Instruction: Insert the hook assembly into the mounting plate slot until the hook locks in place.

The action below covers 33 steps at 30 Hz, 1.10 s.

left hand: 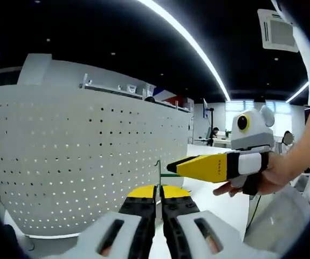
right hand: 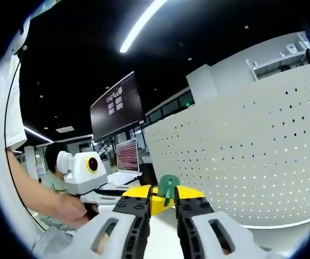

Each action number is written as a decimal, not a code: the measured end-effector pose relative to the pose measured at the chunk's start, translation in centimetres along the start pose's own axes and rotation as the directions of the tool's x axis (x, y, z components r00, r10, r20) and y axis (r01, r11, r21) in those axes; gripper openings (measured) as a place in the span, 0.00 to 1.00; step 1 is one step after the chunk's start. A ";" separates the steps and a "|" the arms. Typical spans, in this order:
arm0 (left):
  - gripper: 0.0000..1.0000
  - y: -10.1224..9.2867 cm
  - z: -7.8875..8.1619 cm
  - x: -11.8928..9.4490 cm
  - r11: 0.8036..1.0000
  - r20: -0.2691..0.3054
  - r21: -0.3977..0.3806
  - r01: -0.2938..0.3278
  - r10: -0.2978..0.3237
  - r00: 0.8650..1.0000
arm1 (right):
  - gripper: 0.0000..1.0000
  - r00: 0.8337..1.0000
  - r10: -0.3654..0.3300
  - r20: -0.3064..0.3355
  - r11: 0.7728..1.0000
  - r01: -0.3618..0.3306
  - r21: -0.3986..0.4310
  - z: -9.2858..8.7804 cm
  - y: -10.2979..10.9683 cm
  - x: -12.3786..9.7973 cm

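- Left gripper view, nearest: left claw (left hand: 158, 195), black jaws with yellow tips, drawn nearly together on a thin green part (left hand: 157, 175) that stands up between the tips; too small to say which piece of the hook assembly it is.
- Just beyond, the right claw (left hand: 172, 165) comes in from the right, held by a person's hand (left hand: 265, 178); its yellow jaws look closed to a point by the green part. Contact cannot be told.
- Right gripper view, nearest: right claw (right hand: 164, 202) closed on a green hook (right hand: 167, 186) with a rounded top, rising between the yellow tips.
- Left of it, the left gripper's white body, with a person's arm (right hand: 33, 194) behind.
- White desk (left hand: 219, 202) under both claws.
- Behind: white perforated panel (left hand: 84, 156), standing upright on the desk, curved by the lens.
- Farther: a dark screen (right hand: 117, 105) and a laptop (right hand: 126, 156).
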<state>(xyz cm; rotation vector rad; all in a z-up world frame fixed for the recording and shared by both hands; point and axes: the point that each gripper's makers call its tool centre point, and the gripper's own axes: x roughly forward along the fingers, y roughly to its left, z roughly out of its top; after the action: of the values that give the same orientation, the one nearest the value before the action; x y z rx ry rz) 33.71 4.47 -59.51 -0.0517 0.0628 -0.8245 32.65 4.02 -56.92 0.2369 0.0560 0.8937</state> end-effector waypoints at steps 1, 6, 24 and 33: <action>0.02 -0.2 0.0 0.1 1.000 0.004 -0.009 0.003 -0.003 1.000 | 0.12 1.000 -0.001 0.002 1.000 0.001 0.007 0.0 0.0 0.0; 0.02 -0.7 0.1 0.2 1.000 0.018 -0.024 0.004 -0.003 1.000 | 0.07 1.000 -0.014 -0.013 1.000 0.014 -0.005 -0.4 -0.1 -0.1; 0.02 -0.6 0.2 0.1 0.998 0.024 -0.060 -0.028 0.029 0.999 | 0.02 0.996 -0.086 0.007 0.996 0.086 0.021 -0.4 -0.5 0.0; 0.02 -0.8 0.3 0.1 0.998 0.029 -0.059 -0.023 0.025 0.999 | 0.01 0.996 -0.089 0.015 0.996 0.089 0.025 -0.3 -0.4 -0.2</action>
<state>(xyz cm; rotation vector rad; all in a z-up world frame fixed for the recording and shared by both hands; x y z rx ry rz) 33.24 3.82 -59.15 -0.1178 0.0597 -0.7979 32.84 3.68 -57.33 0.2619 0.0622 0.8028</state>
